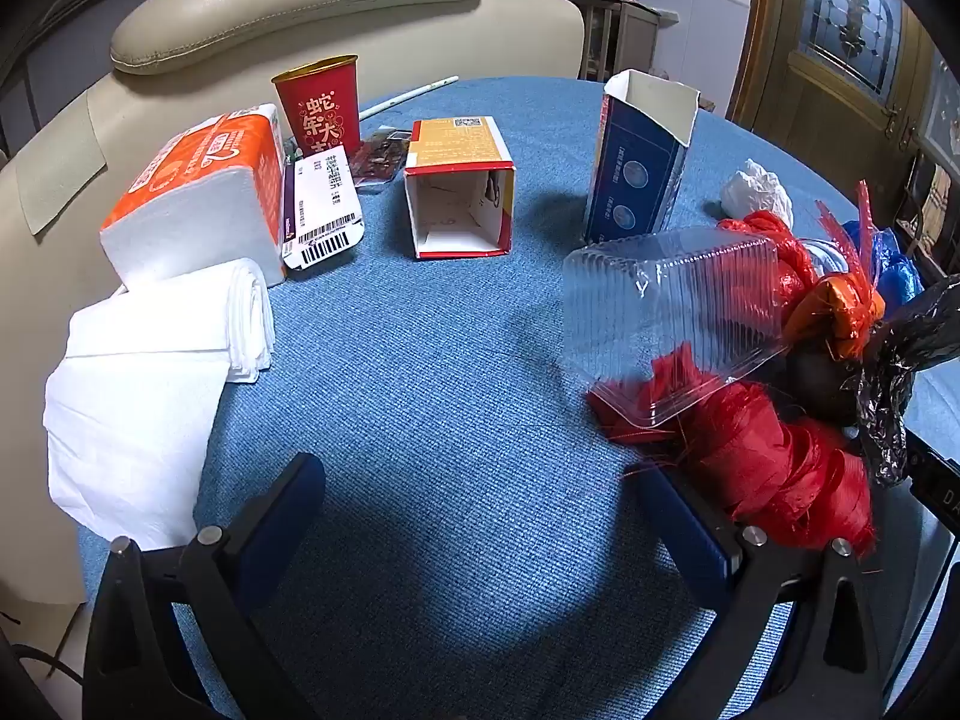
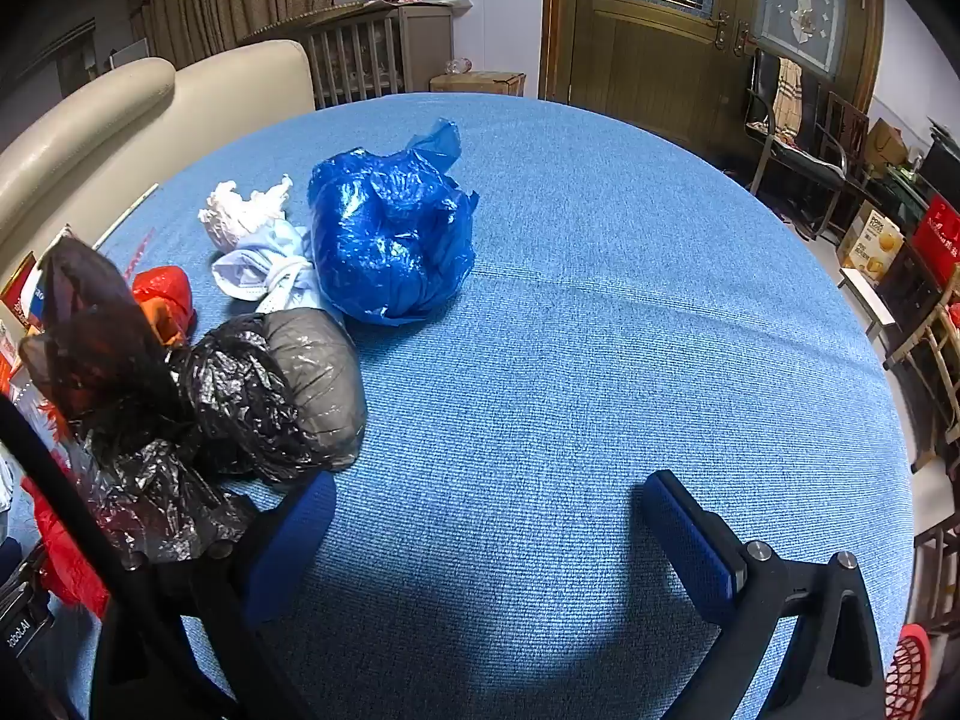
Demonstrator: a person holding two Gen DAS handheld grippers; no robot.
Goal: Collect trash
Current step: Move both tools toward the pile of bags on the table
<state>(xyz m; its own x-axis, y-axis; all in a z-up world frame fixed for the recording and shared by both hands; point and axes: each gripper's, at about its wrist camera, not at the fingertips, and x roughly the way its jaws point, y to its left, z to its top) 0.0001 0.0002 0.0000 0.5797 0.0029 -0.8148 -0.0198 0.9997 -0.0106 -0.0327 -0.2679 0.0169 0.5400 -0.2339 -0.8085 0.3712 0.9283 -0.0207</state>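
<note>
Both grippers, left [image 1: 474, 480] and right [image 2: 489, 498], hang released over the blue tablecloth [image 1: 420, 360], grasping nothing, so collecting hasn't begun. Trash runs from tissue pack [image 1: 198, 192] and red-and-yellow carton [image 1: 459, 186] to clear plastic tray [image 1: 678, 306], black bag [image 2: 270, 390] and blue bag [image 2: 390, 234]. Next comes choosing one piece, I reckon; no bin is visible.

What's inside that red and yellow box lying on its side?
The red and yellow box looks empty: only bare white walls show through its open end. Its far back corner is shadowed, so something small there could be hidden.
</note>
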